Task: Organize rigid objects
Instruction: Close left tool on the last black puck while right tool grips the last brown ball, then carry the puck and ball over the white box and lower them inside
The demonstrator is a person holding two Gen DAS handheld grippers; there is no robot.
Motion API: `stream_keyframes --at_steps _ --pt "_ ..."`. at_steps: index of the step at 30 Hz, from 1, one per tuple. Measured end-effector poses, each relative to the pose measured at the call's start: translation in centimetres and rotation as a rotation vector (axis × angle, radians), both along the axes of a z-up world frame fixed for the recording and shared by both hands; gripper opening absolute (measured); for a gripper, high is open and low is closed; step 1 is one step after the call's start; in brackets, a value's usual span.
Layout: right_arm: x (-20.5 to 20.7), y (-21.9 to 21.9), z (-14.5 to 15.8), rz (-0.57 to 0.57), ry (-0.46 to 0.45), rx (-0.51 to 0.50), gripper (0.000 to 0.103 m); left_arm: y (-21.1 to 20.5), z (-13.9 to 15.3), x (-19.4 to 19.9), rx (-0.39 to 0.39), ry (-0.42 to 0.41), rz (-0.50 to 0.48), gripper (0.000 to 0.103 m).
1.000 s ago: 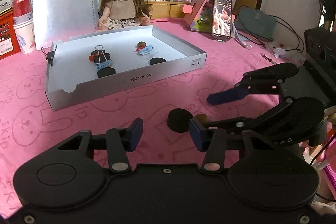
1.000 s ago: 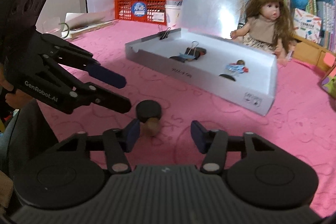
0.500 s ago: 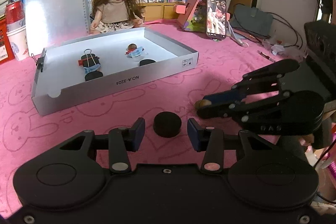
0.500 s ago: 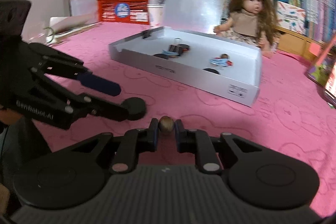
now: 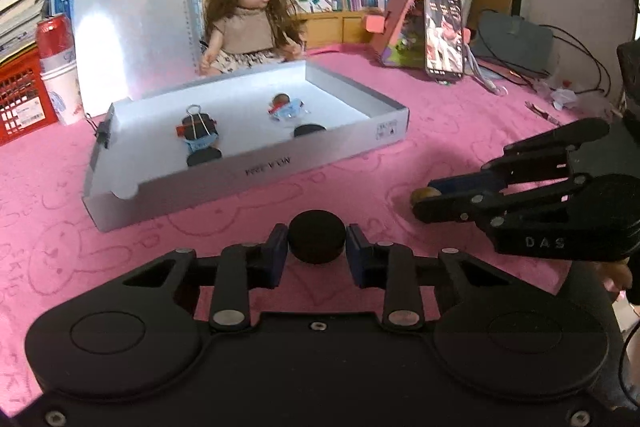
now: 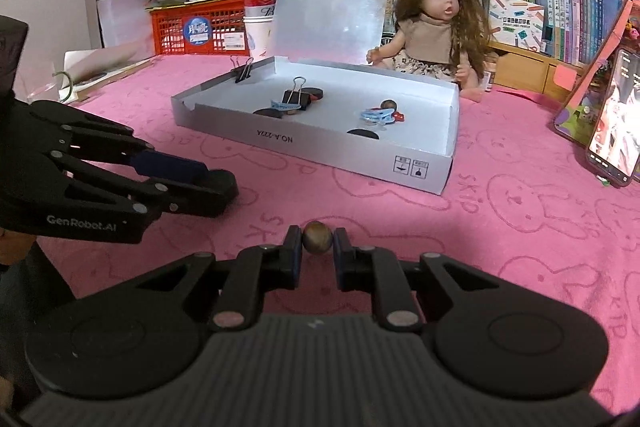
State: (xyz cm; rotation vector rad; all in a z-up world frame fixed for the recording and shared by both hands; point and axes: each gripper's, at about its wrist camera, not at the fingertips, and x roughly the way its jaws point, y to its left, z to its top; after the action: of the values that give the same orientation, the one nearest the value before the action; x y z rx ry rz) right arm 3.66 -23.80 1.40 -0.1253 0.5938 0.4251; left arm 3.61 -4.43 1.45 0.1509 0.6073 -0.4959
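The landmark is the white box (image 5: 244, 167), which is sitting open on the pink-covered surface (image 5: 60, 227) with its lid standing up at the rear.

The left gripper (image 5: 317, 251) is positioned in front of the box's front wall. Its jaws are closing against the two sides of a black disc (image 5: 317, 235), and the blue pads (image 5: 276, 255) are touching the disc's rim. The disc appears rigid, smooth-sided and light. The rim is the correct place to grip it, since the flat faces are offering no purchase; the smooth side may slip if the clamping is light.

The right gripper (image 6: 318, 251) is also in front of the box, toward its right corner. Its jaws are clamping a small brown nut-like ball (image 6: 318, 235) between the fingertips. The ball appears hard and light. Because it is round, it is likely to roll or squirt out unless the pads are meeting it across its widest part, as they appear to be doing.

Whether either item is lifted clear of the surface cannot be determined.

Inside the box, a binder clip (image 6: 294, 95), further black discs (image 5: 204, 158), a blue clip (image 6: 376, 115) and a second brown ball (image 6: 388, 105) are already lying. Both held items are judged to belong there.
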Motion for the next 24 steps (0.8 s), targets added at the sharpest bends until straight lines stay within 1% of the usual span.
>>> stream_keyframes --at_steps 2,4,10,14,17,20,24 --pt "0.3 0.1 0.0 -0.009 -0.001 0.0 0.02 0.1 0.3 0.2 -0.005 0.009 0.012 0.03" --pt "0.5 0.3 0.1 -0.019 -0.004 -0.001 0.02 0.2 0.5 0.4 0.006 0.016 0.036 0.03" --pt "1.4 0.9 0.7 -0.058 -0.013 -0.001 0.02 0.9 1.1 1.0 -0.003 0.009 0.098 0.03" --pt "2.1 1.3 1.1 -0.085 -0.015 0.0 0.02 1.1 1.6 1.6 0.007 -0.001 0.151 0.03" --pt "2.5 1.6 1.3 -0.101 -0.014 0.003 0.02 1.3 1.8 2.3 0.001 0.008 0.183 0.03" --pt "3.0 1.8 1.6 -0.113 -0.015 -0.001 0.02 1.7 2.0 3.0 -0.014 0.013 0.205 0.03" --pt "3.7 2.0 1.8 -0.132 -0.018 -0.003 0.02 2.0 2.6 3.7 -0.018 -0.006 0.227 0.03"
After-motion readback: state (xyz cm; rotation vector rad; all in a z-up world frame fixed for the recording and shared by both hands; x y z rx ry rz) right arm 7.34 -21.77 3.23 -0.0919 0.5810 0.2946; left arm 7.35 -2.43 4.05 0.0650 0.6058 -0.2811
